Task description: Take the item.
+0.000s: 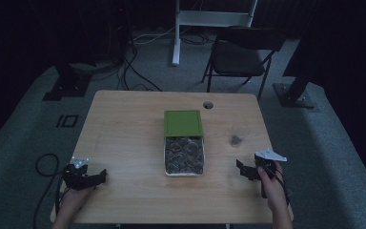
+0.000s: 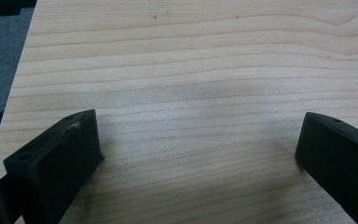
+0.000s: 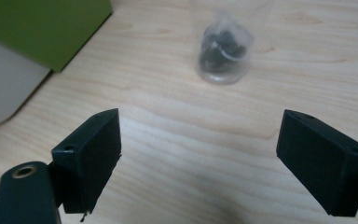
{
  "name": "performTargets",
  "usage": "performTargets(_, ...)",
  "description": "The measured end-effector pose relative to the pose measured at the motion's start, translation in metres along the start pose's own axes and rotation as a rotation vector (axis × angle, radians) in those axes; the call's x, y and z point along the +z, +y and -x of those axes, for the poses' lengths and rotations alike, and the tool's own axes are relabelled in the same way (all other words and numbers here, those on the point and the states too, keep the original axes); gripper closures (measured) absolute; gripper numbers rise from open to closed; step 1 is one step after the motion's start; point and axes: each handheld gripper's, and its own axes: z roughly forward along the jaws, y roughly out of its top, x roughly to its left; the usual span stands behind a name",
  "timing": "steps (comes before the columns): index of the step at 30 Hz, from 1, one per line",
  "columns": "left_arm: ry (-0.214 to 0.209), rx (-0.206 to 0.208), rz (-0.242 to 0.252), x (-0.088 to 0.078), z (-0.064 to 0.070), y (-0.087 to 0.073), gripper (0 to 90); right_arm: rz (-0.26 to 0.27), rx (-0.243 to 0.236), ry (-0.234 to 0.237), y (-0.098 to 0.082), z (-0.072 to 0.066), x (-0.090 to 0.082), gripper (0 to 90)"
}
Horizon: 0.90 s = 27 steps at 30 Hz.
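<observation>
While both hands rest at the near edge of the worktop [image 1: 124, 124], each holds a hand-held gripper with nothing between its jaws. The left hand-held gripper [image 1: 100, 176] sits at the near left corner, jaws spread wide over bare wood, as the left gripper view shows [image 2: 200, 140]. The right hand-held gripper [image 1: 240, 168] sits near the right edge, also released, jaws wide apart [image 3: 198, 149].

Between the two, around the middle of the worktop, lies a white tray [image 1: 165, 164] filled with dark, tangled items too dim to tell. Touching its far end is a green lid [image 1: 183, 123], lying flat. The tray is well apart from the left hand-held gripper and nearer the right one.

Just beyond the right hand-held gripper stands a small clear cup [image 3: 223, 46] with dark bits inside; it lies ahead of the open jaws, apart from them, to the right of the tray [image 1: 237, 138].

Farther off, a round hole [image 1: 208, 105] marks the worktop's far edge, and a dark chair [image 1: 240, 55] stands on the floor behind
</observation>
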Motion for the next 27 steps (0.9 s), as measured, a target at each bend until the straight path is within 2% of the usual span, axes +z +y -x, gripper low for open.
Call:
performTargets(9, 0.000, 0.000, 0.000, 0.000, 0.000, 0.000, 0.5, -0.026, -0.001, 0.019, -0.014, -0.003, -0.001, 13.9)
performTargets(15, 0.000, 0.000, 0.000, 0.000, 0.000, 0.000, 0.5, -0.048, -0.042, 0.024, -0.022, -0.004, -0.003, 13.9)
performTargets(16, 0.000, 0.000, 0.000, 0.000, 0.000, 0.000, 0.5, -0.065, -0.057, 0.027, -0.026, -0.005, -0.004, 13.9)
performTargets(27, 0.000, 0.000, 0.000, 0.000, 0.000, 0.000, 0.5, -0.083, -0.081, 0.025, -0.039, -0.007, -0.010, 13.9)
